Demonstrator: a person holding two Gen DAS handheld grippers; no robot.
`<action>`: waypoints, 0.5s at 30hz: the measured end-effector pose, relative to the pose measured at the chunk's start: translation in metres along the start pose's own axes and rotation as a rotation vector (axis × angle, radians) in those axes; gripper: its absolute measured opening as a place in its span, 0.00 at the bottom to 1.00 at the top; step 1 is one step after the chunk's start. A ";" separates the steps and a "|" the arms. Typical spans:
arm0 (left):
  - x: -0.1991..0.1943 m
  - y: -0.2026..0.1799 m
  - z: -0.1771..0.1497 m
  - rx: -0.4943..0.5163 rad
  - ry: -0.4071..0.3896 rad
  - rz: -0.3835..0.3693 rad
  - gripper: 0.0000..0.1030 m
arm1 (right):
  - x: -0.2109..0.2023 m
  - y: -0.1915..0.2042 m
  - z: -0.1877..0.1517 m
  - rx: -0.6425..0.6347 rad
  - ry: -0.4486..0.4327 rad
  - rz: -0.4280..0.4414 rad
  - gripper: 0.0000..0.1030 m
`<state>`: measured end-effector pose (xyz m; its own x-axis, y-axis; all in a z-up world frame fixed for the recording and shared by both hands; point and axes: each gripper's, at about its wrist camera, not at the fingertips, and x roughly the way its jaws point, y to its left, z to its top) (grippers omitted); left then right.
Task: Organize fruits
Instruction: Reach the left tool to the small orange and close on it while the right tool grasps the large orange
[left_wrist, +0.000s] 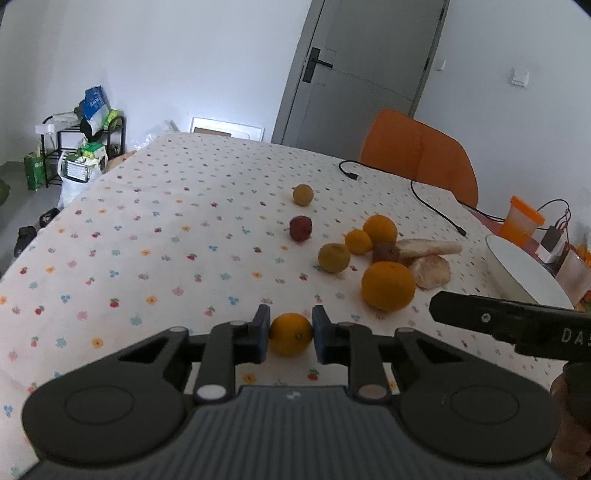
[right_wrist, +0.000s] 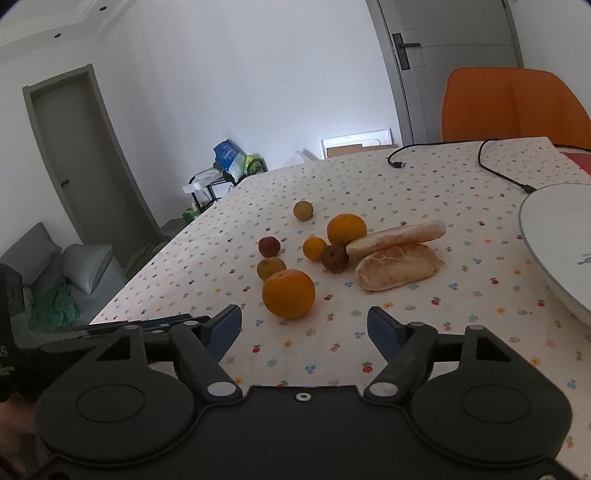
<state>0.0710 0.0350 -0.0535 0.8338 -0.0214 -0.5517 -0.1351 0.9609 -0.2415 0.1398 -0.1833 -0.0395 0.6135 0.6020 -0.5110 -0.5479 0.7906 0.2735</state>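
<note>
Nearest the left wrist camera, the left gripper (left_wrist: 291, 334) has its jaws clamped on a small orange (left_wrist: 291, 333) that sits low on the table (left_wrist: 155, 229), one blue pad on either side of its widest part. The fruit looks firm, round and light, with a waxy skin that could roll or squirt out if squeezed off-centre; a hold across the middle, as here, seems the safest. Whether it has left the cloth cannot be told, since its underside is hidden by the jaws.

Further right lie the loose fruits: a dark red fruit (left_wrist: 300, 228), a yellowish fruit (left_wrist: 303, 194), then a large orange (left_wrist: 388, 285) beside two pale peeled segments (left_wrist: 430, 271), which look soft and easily torn. A white plate (left_wrist: 517, 266) is cut off at the right edge.

In the right wrist view, the right gripper (right_wrist: 304, 328) hangs with its jaws apart and nothing between them, just short of the large orange. Only a dark sliver of the left gripper shows at the far left, and the small orange is hidden there.
</note>
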 end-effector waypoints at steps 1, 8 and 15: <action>0.000 0.001 0.001 -0.006 -0.002 0.004 0.22 | 0.003 0.000 0.001 -0.002 0.003 0.001 0.71; -0.004 0.007 0.007 -0.020 -0.029 0.022 0.22 | 0.018 0.003 0.006 -0.006 0.020 0.023 0.67; -0.005 0.014 0.007 -0.036 -0.030 0.031 0.22 | 0.036 0.010 0.014 -0.038 0.045 0.010 0.66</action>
<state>0.0685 0.0509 -0.0480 0.8443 0.0173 -0.5356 -0.1800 0.9506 -0.2529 0.1639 -0.1520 -0.0436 0.5827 0.6033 -0.5446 -0.5755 0.7794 0.2476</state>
